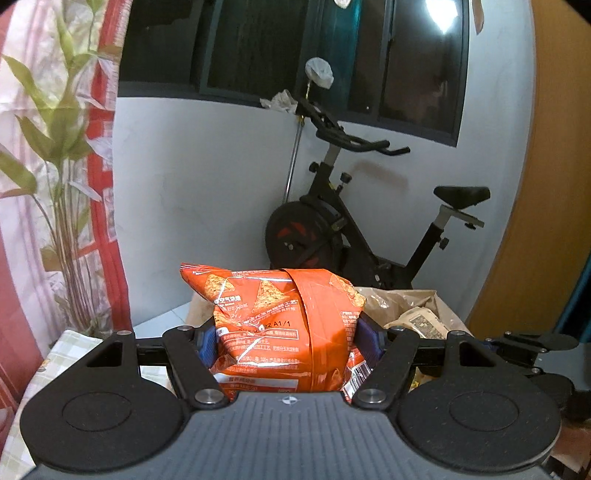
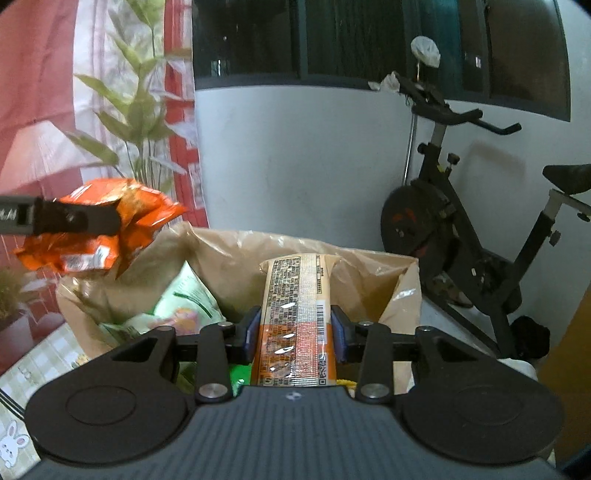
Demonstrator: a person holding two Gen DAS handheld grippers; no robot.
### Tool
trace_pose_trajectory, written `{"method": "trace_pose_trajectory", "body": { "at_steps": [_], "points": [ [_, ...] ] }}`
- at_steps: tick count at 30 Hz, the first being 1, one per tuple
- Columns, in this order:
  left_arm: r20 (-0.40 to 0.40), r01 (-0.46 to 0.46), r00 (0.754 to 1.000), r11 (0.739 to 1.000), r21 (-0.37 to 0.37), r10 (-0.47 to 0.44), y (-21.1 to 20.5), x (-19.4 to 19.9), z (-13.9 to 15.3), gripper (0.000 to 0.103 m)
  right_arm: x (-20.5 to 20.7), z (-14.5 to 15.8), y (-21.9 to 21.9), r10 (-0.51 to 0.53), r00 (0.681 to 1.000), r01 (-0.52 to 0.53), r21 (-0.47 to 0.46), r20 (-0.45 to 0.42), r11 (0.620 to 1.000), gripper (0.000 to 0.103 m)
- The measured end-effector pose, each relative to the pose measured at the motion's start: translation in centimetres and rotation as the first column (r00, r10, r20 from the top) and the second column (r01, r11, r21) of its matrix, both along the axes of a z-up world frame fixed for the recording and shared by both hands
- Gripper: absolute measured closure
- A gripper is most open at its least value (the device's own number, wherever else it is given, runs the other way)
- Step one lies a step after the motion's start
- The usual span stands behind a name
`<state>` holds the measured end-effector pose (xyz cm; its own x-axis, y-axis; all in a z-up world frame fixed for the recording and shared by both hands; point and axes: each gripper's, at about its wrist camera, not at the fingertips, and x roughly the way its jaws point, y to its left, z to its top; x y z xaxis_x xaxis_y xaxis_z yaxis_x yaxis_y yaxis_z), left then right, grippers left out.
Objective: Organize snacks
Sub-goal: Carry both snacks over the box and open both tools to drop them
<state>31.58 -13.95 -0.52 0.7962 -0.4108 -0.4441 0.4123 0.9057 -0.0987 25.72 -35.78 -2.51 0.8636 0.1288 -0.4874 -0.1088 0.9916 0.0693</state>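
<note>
Dim indoor light, window [image 1: 439, 14] glare, fisheye-bent edges.

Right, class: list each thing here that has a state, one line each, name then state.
Left gripper: shut on orange crinkly chip bag, held aloft.
Right gripper: shut on tan-and-orange long snack packet.
Brown paper bag: open, snacks inside.
Green-and-white snack pack: lying inside bag.
</note>
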Motion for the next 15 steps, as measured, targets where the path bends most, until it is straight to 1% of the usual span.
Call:
{"method": "trace_pose_trajectory", "body": {
  "at_steps": [3,6,9,10,11,12,14,15],
  "points": [
    [-0.003,0.012,1.000,1.000,0.022,-0.012,-0.6,0.4,-0.5,0.029,0.2,-0.4,0.0,0.003,1.000,-0.003,-0.013,-0.019,1.000,0.063],
    [-0.014,0.021,1.000,0.999,0.028,-0.020,-0.8,0.7,-1.0,0.028,0.1,-0.6,-0.1,-0.001,1.000,0.001,-0.021,-0.028,1.000,0.063],
    [-0.030,0.017,0.999,0.999,0.034,-0.016,-0.7,0.9,-1.2,0.024,-0.1,-0.7,-0.3,-0.010,0.999,0.009,-0.020,-0.036,1.000,0.061],
    [-0.029,0.015,0.999,0.999,0.038,-0.014,-0.5,0.9,-1.2,0.022,-0.2,-0.7,-0.4,-0.011,0.999,0.011,-0.019,-0.033,1.000,0.059],
    [-0.023,0.009,1.000,0.999,0.043,-0.008,-0.4,0.7,-1.2,0.019,-0.4,-0.6,-0.5,-0.014,0.999,0.013,-0.017,-0.029,1.000,0.055],
    [-0.019,0.003,1.000,0.999,0.047,-0.002,-0.3,0.6,-1.1,0.019,-0.6,-0.4,-0.5,-0.015,1.000,0.015,-0.012,-0.027,1.000,0.049],
    [-0.020,-0.008,1.000,0.999,0.051,0.009,0.0,0.4,-0.8,0.018,-0.9,0.0,-0.6,-0.013,1.000,0.013,0.004,-0.023,1.000,0.040],
    [-0.021,-0.012,1.000,0.999,0.048,0.013,0.2,0.3,-0.7,0.018,-1.0,0.2,-0.6,-0.010,1.000,0.010,0.007,-0.020,1.000,0.039]
  ]
}}
